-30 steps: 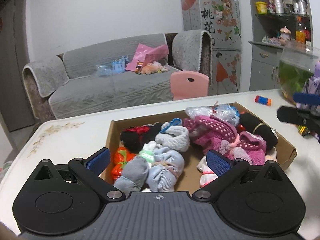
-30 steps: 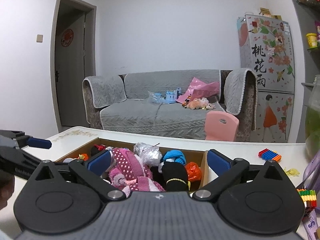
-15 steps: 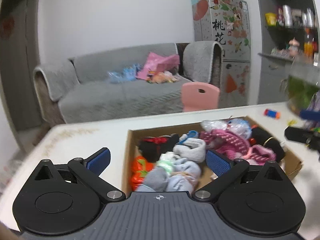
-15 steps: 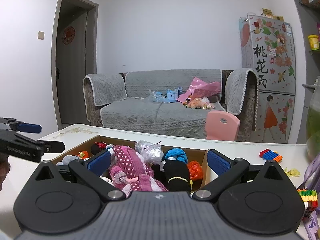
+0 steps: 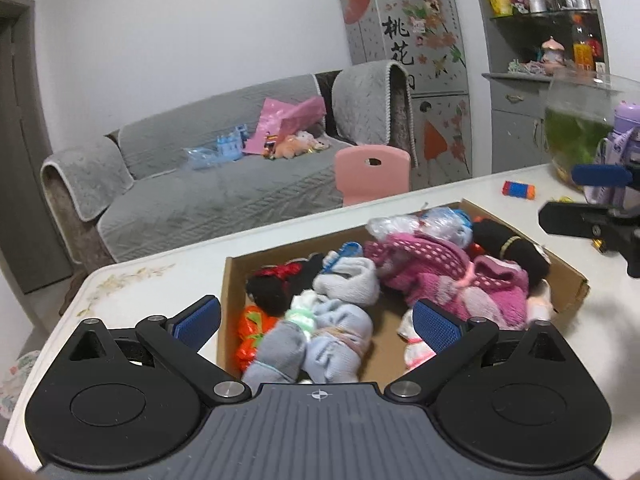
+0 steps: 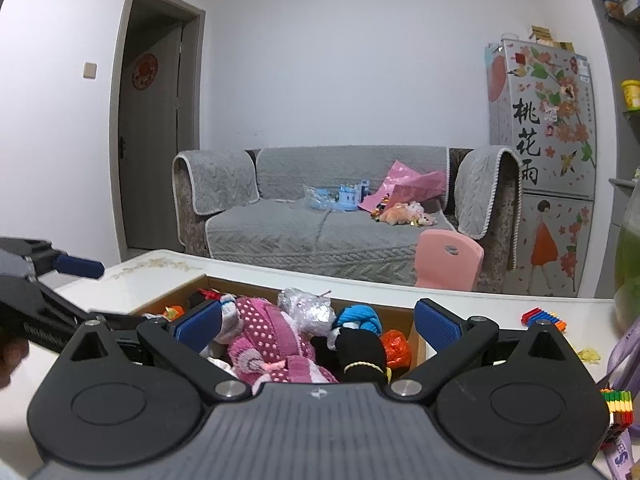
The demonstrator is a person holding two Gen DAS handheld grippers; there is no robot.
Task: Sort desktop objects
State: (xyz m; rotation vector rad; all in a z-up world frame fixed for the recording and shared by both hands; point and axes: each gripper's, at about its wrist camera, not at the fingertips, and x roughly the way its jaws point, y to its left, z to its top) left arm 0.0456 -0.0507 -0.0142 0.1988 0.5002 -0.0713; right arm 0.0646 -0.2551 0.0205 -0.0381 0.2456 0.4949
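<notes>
Hovering over the cardboard box (image 5: 568,276) on the white table (image 5: 168,280): left tool (image 5: 316,322), jaws wide, empty. Right tool (image 6: 316,326), likewise wide and empty, at the box's other side. Contents: grey sock bundles (image 5: 320,344) nearest, pink knit piece (image 5: 432,268) mid-box, black sock (image 5: 508,244) beyond. Advice: descend on one bundle, pads straddling it. Change: since half a second ago the left view has swung rightward over the box.

Beyond your table you see a grey sofa (image 6: 320,232) with a pink bag (image 6: 404,186) and a blue toy (image 6: 346,198) lying on its seat. A pink chair (image 6: 446,258) stands between sofa and table. To the right is a flower-decorated fridge (image 6: 540,128), and left of the sofa a dark door (image 6: 150,140).
</notes>
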